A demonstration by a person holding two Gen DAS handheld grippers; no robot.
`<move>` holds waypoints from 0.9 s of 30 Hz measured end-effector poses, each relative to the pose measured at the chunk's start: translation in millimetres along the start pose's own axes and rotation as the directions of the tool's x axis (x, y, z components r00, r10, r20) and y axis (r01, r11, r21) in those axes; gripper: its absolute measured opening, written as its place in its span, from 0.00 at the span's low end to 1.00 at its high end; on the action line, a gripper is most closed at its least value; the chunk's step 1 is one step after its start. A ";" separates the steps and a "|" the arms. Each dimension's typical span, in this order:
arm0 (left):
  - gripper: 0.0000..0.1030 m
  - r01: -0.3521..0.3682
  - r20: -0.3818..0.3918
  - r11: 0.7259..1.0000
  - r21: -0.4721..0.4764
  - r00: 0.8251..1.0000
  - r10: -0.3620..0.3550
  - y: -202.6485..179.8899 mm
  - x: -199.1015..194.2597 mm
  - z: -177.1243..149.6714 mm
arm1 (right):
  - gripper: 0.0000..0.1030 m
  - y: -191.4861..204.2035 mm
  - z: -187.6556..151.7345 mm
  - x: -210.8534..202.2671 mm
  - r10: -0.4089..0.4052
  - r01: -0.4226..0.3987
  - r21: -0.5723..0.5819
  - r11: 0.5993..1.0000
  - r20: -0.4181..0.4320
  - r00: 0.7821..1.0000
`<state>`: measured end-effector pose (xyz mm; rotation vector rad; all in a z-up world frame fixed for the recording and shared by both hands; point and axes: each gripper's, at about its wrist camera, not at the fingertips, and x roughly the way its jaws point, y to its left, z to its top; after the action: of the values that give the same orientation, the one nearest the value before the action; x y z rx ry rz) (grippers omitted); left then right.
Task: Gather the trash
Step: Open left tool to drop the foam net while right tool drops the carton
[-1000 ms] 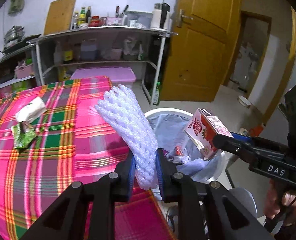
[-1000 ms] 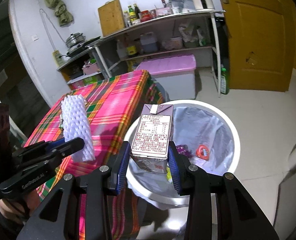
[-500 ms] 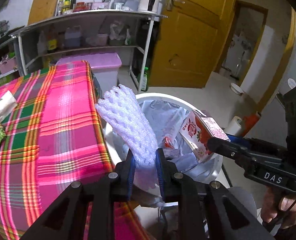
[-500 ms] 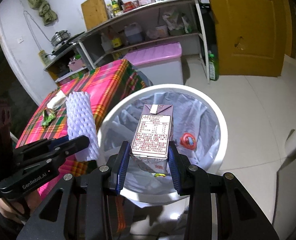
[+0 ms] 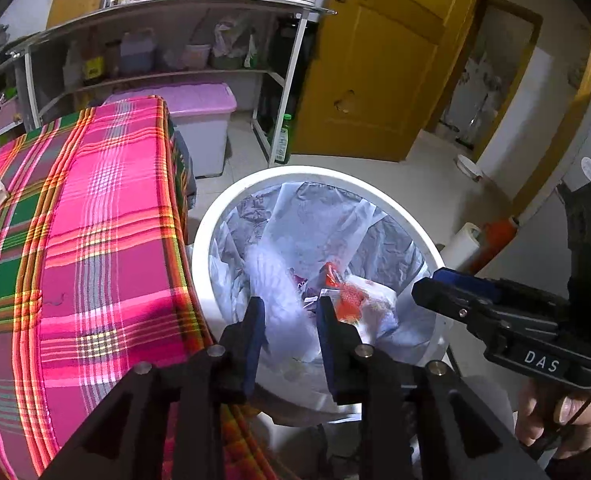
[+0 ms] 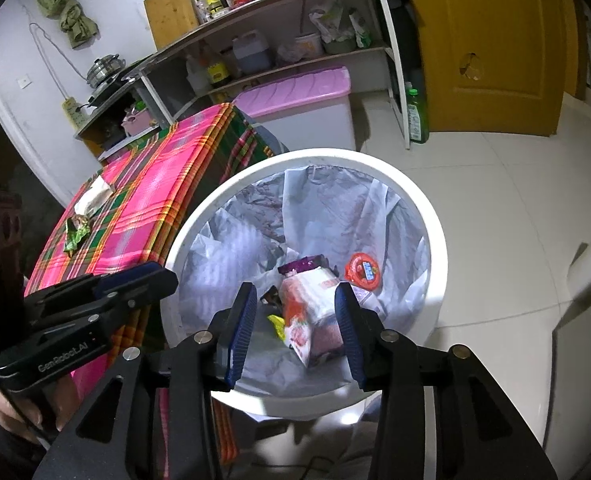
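Hovering over the white trash bin (image 6: pixel 435 240), both grippers gape empty: left gripper (image 5: pixel 287 320), right gripper (image 6: pixel 295 312). Milk carton (image 6: pixel 315 308) lies inside on the plastic liner (image 6: pixel 379 208), beside a blurred foam fruit net (image 5: pixel 271 276). Two wrappers (image 6: pixel 83 216) sit on the plaid tablecloth (image 5: pixel 103 240).
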<state>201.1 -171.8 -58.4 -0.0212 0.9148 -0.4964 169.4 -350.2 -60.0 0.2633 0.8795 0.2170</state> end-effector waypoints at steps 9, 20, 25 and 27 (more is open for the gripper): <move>0.26 0.007 0.044 1.000 -0.013 0.999 -0.006 2.0 -22.0 -2.3 | 0.41 12.8 4.3 -17.3 0.023 -0.022 -0.020 1.000 0.048 0.999; 0.26 -0.020 0.121 0.999 -0.028 0.992 0.024 9.9 -64.3 -13.2 | 0.41 45.9 6.1 -36.9 0.063 -0.055 -0.091 0.994 0.090 0.994; 0.26 -0.042 0.168 0.999 -0.028 0.985 0.046 13.3 -86.8 -20.5 | 0.41 64.1 4.8 -44.9 0.089 -0.075 -0.130 0.989 0.103 0.991; 0.26 -0.050 0.185 0.998 -0.030 0.981 0.054 15.8 -94.4 -24.2 | 0.41 69.9 3.8 -46.9 0.095 -0.080 -0.143 0.986 0.106 0.990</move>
<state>141.2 -113.6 -5.8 -0.0652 0.7368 -0.4268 137.9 -298.4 -1.6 0.1829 0.7377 0.3406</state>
